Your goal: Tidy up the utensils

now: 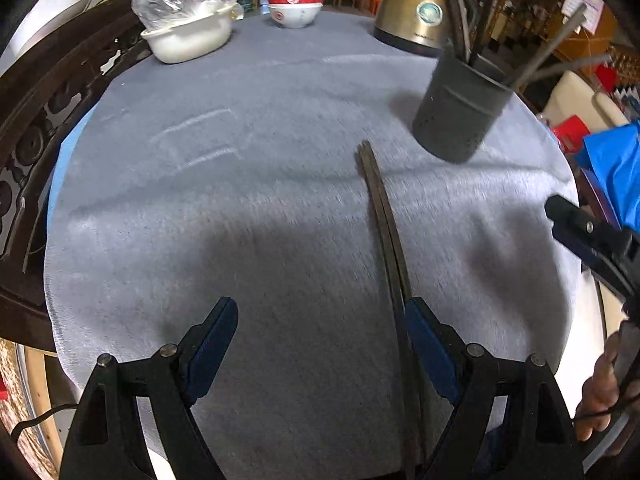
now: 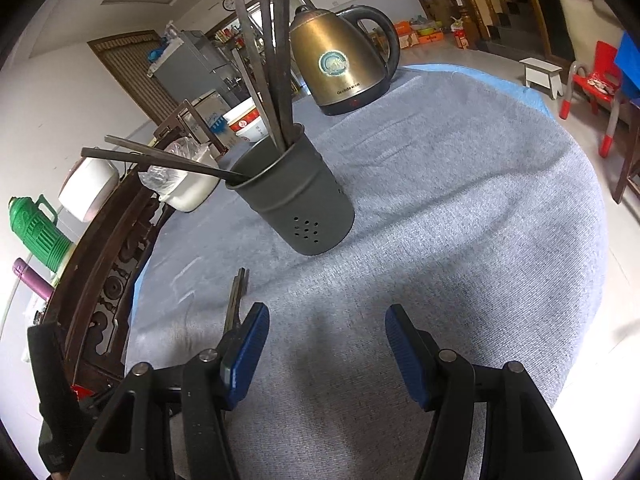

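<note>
Both tools apart over the grey-clothed desk (image 1: 240, 220)

At the bottom of the left wrist view, the left tool (image 1: 322, 344) stands wide apart, a pair of dark chopsticks (image 1: 386, 232) lying on the cloth just inside its right-hand pad. The right tool (image 2: 326, 344) is apart too, gripping nothing. Farther up the frame stands the grey holder (image 2: 296, 200) with more chopsticks, then the brass kettle (image 2: 340, 60) and stacked bowls (image 1: 295, 4).

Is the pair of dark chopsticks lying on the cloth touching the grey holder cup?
Apart. The left wrist view shows the pair of dark chopsticks ending short of the grey holder cup, with bare blue-grey cloth between them.
</note>
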`<state>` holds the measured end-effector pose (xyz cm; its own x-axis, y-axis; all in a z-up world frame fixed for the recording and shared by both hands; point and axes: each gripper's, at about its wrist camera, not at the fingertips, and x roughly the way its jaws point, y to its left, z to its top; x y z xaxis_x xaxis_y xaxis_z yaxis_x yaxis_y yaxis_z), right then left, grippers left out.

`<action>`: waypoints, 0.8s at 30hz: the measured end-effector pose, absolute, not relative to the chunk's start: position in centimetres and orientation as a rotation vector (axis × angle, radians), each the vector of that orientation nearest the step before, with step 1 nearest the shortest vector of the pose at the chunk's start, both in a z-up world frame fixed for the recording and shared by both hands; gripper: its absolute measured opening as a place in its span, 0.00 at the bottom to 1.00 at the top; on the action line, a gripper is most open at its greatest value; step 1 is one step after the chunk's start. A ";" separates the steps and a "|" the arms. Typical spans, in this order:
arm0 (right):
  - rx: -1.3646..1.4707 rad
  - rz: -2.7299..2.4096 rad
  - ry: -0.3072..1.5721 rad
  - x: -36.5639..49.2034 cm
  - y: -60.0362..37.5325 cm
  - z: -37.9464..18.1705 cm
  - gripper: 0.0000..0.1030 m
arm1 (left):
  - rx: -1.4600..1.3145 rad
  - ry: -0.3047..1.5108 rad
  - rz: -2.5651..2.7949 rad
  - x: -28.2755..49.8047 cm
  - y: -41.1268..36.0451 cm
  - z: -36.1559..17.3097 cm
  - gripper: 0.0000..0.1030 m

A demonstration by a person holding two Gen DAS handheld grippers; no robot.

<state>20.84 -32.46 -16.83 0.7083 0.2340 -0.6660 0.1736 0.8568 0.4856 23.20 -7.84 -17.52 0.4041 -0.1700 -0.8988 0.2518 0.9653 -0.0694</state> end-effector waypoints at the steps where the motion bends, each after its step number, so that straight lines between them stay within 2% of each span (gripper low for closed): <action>1: 0.556 0.035 0.793 20.8 -32.5 -16.8 0.63 | 0.088 1.128 -0.270 23.0 -7.9 -17.7 0.83; 24: 0.541 0.031 0.794 20.7 -32.1 -16.6 0.63 | 0.101 1.170 -0.265 23.3 -7.8 -19.5 0.83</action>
<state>20.67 -32.11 -16.58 0.7079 0.2251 -0.6695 0.1721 0.8644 0.4725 23.34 -7.79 -19.45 0.3632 -0.1528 -0.9191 0.2573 0.9645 -0.0587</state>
